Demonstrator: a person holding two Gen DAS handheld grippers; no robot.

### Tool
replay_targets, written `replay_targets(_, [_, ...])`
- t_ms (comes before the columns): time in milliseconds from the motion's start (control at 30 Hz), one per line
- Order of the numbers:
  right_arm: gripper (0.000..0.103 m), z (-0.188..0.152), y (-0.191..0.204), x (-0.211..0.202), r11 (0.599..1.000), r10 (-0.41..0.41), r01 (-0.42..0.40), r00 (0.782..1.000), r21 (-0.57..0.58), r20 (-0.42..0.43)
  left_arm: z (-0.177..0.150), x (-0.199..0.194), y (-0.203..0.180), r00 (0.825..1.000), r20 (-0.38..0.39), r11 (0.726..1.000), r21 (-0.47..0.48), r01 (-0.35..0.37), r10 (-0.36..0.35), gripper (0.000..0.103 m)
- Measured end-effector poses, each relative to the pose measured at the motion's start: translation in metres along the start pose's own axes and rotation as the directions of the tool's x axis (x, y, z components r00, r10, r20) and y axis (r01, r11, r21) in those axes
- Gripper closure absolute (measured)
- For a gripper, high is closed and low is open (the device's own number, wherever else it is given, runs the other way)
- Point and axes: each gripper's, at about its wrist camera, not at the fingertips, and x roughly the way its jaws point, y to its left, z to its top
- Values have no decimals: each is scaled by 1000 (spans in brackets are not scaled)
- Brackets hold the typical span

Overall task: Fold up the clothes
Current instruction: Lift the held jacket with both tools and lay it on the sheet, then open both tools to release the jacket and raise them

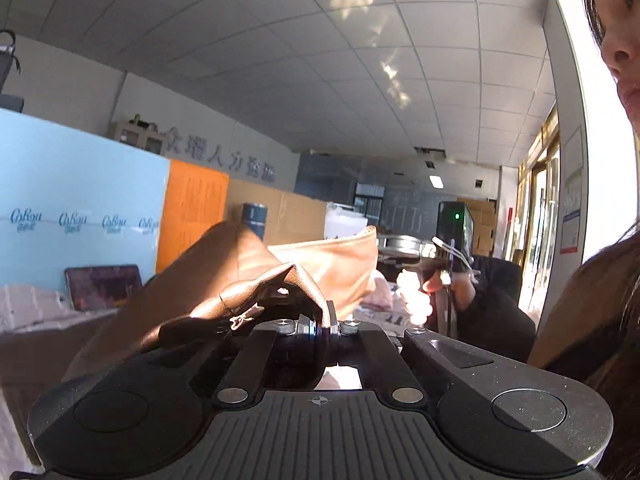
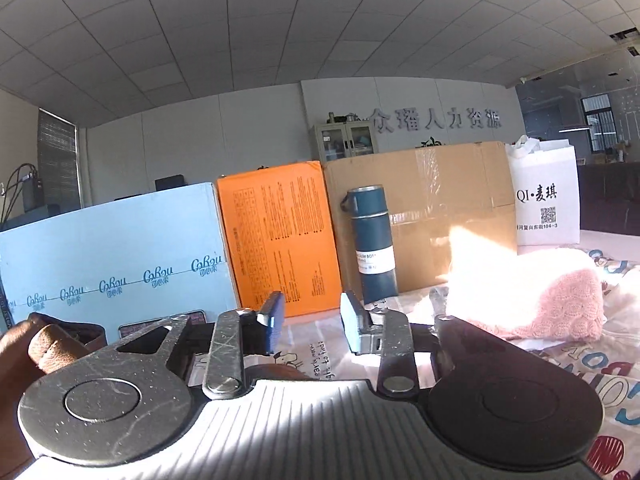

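Observation:
My left gripper (image 1: 320, 322) is shut on a brown garment (image 1: 224, 280), which is lifted and drapes in folds to the left of its fingers. The right gripper (image 1: 452, 256) shows in the left wrist view at the right, held in a hand. In the right wrist view my right gripper (image 2: 314, 320) is open and empty, with blue pads (image 2: 274, 320) apart above the printed table cover (image 2: 560, 364). A bit of the brown garment (image 2: 48, 346) shows at the left edge. A pink knitted garment (image 2: 532, 300) lies on the table at the right.
Behind the table stand a light blue box (image 2: 116, 252), an orange box (image 2: 280, 232), a cardboard box (image 2: 440, 208), a dark blue flask (image 2: 372, 240) and a white bag (image 2: 546, 196). A laptop (image 1: 104, 286) sits at the left. The person's face (image 1: 616, 40) is close at the right.

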Motion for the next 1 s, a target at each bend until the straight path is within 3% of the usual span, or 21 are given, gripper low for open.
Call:
replay_targets(67, [55,-3,-2,-5,999,25,-25,1000,29,-17,-7,7,1,998,-63,1000,2,-29,29,101])
replay_targets(133, [31,-8,0,-11,998,50,-50,999,33,-17,-11,9,3,994,-91,998,-11,-57,56,101])
replay_targets(367, [9,-24,6,-42,989,150,-149,987,13,-56,-25,-6,13,986,-84,987,-61,-148,143,93])
replay_targets(433, [5,-33,-2,-51,991,130,-128,988,26,-83,-26,-9,15,983,-89,984,-63,-166,160,86])
replay_targets(600, [5,-53,-27,-57,998,50,-40,981,57,-188,-23,-29,25,968,-74,964,-100,-245,239,40])
replay_targets(667, [5,-59,-35,-55,996,36,-16,970,86,-239,-21,-35,26,958,-80,953,-107,-282,274,37])
replay_targets(733, [5,-67,-42,-53,993,38,-5,958,116,-284,-20,-43,22,943,-83,941,-87,-328,321,31])
replay_targets(800, [5,-74,-45,-52,992,41,-2,950,125,-310,-19,-53,19,915,-74,913,-77,-401,396,20])
replay_targets(900, [5,-84,-46,-49,992,39,6,935,126,-352,-17,-74,13,869,-52,868,-56,-494,492,15])
replay_targets(1000, [5,-90,-46,-49,994,41,2,927,113,-372,-5,-98,6,835,22,834,-47,-549,550,13])
